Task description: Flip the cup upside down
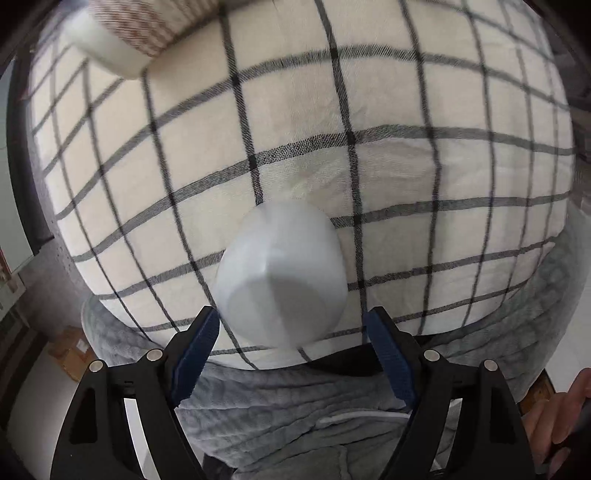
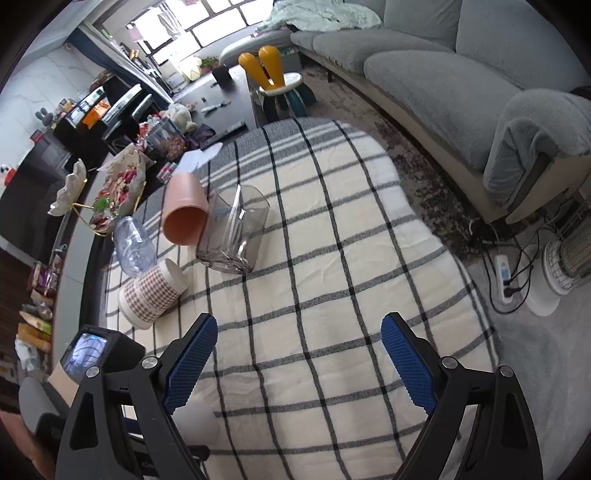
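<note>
In the left wrist view a pale white cup [image 1: 282,275] stands base up on the checked cloth [image 1: 406,155], just ahead of my left gripper [image 1: 291,328]. The blue pads [image 1: 195,354] stand wide apart on either side of the cup's base and do not touch it. The cup is blurred. In the right wrist view my right gripper [image 2: 299,347] is open and empty above the cloth [image 2: 332,258]. The white cup does not show in that view.
Several other cups lie on their sides at the cloth's far left: an orange cup [image 2: 184,210], a clear square glass [image 2: 232,232], a clear plastic cup [image 2: 133,245] and a houndstooth cup [image 2: 153,291], which also shows in the left wrist view [image 1: 122,33]. A grey sofa [image 2: 443,85] stands right.
</note>
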